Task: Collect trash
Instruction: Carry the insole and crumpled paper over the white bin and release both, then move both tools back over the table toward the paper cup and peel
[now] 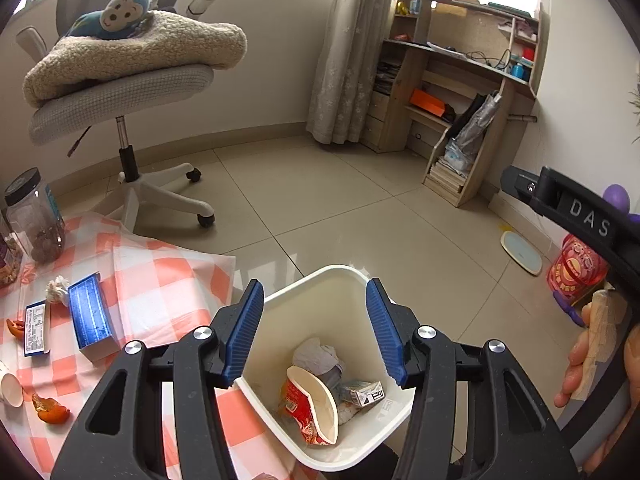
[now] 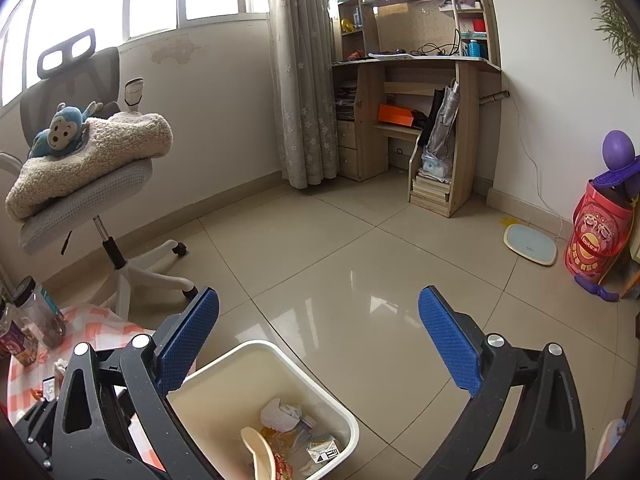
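A white trash bin (image 1: pixel 320 280) stands on the floor beside the table; it also shows in the right wrist view (image 2: pixel 256 348). Inside lie a crushed red paper cup (image 1: pixel 310 404), crumpled paper (image 1: pixel 316 356) and a small carton (image 1: pixel 362 392). My left gripper (image 1: pixel 314 328) is open and empty, directly above the bin. My right gripper (image 2: pixel 318 340) is open and empty, above the bin's far right side. On the checked tablecloth (image 1: pixel 168 280) lie a blue box (image 1: pixel 90 316), a smaller blue box (image 1: pixel 36 328), a tissue wad (image 1: pixel 58 290), orange peels (image 1: pixel 50 408) and a paper cup (image 1: pixel 10 390).
Jars (image 1: pixel 34 216) stand at the table's far left. An office chair (image 1: pixel 120 92) with a blanket and plush monkey stands behind the table. A wooden desk (image 1: pixel 460 80) is at the back right. A scale (image 2: pixel 530 244) and red tub (image 2: pixel 598 236) sit by the right wall.
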`<state>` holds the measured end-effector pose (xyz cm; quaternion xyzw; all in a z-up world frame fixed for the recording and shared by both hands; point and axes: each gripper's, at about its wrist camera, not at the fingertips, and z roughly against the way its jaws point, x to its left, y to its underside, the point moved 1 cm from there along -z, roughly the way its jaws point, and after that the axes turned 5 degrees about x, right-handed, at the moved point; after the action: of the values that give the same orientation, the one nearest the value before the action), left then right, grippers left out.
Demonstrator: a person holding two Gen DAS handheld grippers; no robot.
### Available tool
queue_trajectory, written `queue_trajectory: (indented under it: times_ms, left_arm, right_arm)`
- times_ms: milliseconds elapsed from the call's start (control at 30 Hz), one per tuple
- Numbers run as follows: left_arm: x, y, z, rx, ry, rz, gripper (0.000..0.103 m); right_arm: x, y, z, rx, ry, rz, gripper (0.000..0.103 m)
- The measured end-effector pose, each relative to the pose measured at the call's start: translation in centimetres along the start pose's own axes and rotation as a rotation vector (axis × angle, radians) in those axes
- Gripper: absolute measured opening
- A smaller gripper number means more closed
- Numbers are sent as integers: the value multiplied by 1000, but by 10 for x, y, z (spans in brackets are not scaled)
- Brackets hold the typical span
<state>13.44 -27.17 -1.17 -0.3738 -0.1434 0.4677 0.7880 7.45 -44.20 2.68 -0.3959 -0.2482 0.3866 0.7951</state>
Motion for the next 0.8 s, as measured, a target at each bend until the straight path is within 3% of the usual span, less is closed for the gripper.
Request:
queue_trajectory:
  times_ms: [467,800]
  left_arm:
    - [60,-6,51,-183,-231,128,70]
    - [112,2,77,-198,-352,225,75]
  right_arm:
    - [57,15,17,-60,-28,127,96]
    - [110,21,36,-78,-125,174,96]
